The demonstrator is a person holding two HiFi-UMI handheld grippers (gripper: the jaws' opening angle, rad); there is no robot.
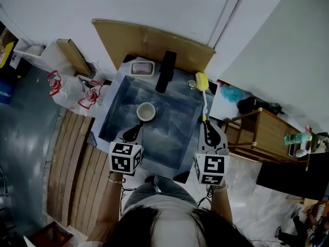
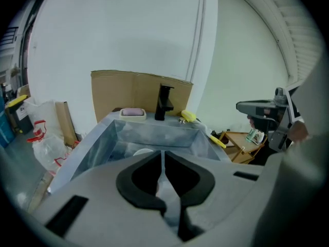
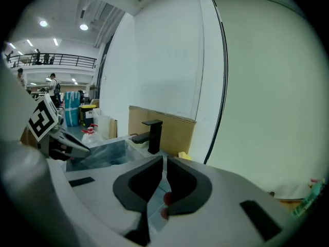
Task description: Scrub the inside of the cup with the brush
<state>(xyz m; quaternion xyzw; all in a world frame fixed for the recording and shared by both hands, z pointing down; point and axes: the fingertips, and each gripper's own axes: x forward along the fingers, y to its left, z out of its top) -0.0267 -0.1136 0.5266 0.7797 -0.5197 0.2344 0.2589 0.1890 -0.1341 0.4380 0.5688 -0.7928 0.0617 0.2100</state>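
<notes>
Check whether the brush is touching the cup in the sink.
Apart. The head view shows the cup standing in the sink and the brush lying along the right rim, with bare basin floor between them.

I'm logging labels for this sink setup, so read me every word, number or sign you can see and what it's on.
No text here is readable.
White plastic bags: red print, too blurred to read.
Cubes on the left gripper and right gripper: black-and-white square markers only, no letters.
</notes>
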